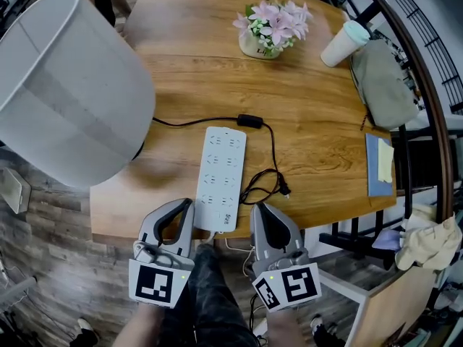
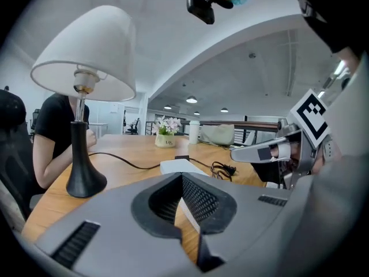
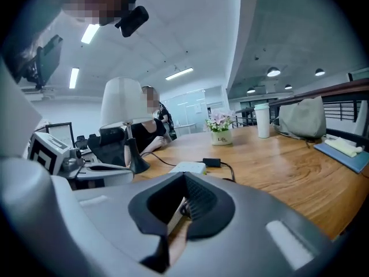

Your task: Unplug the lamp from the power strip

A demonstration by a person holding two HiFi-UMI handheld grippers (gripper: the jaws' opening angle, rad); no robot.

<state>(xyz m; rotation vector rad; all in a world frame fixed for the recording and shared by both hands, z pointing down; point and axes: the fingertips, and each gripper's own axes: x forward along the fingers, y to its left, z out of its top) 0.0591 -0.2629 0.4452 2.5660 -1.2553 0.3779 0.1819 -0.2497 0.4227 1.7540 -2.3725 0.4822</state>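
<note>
Two tools inspected | my left tool [image 1: 189,204] and right tool [image 1: 256,207] both clenched, nothing between jaws, held at the table [image 1: 188,56] near edge | lamp plug [image 1: 284,191] lies loose beside power strip [image 1: 221,172] | judged unplugged, so tools stand clear.

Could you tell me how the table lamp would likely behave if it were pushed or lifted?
The lamp would probably tip if pushed high: its wide shade sits on a thin stem over a small flared base. Lifted, its slack black cord would likely trail limply behind.
</note>
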